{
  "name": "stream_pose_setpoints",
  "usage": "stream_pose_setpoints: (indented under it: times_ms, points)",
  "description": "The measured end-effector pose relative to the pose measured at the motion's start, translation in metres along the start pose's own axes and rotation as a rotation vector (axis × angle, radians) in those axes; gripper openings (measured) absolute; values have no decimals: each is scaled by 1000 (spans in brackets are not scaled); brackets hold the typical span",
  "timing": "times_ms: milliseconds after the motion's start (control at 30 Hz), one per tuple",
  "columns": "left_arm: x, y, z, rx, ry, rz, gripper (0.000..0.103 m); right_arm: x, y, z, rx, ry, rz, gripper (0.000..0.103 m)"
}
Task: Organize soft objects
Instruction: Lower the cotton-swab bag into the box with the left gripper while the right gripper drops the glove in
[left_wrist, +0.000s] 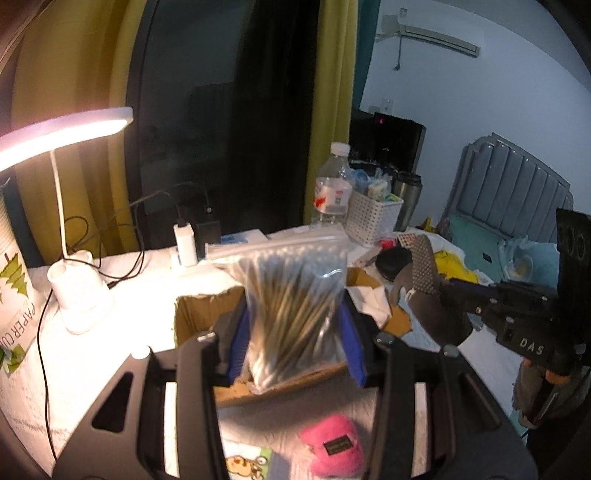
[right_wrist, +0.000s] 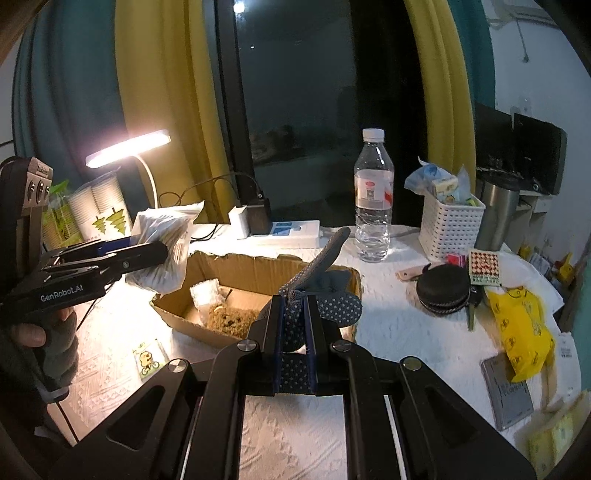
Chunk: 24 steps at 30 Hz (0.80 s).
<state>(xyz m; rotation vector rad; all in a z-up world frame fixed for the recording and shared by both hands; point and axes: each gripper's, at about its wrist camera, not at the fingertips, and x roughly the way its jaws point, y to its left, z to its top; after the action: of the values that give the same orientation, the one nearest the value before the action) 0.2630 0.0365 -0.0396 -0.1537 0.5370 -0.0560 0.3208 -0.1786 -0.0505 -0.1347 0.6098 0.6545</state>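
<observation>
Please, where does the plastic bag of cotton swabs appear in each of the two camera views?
Left wrist view: the bag of cotton swabs is at the centre, clamped in the left gripper, above the cardboard box.
Right wrist view: the bag is at the left, above the box's left corner.
Shared landmark: the water bottle.

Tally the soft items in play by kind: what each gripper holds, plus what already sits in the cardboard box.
Bag of cotton swabs, in left gripper: 1
Dotted glove, in right gripper: 1
Brown scrub pad in cardboard box: 1
White wad in box: 1
Total: 4
</observation>
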Motion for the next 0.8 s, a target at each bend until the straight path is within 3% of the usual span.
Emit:
stream_pose_setpoints:
  times_ms: [400,800]
  points:
    - [20,14,6,-5,3,0,45,27,9,17,-22,7,28,12]
    - [61,19,-3,-13,71,-4,45,66,9,18,-14,55,72,12]
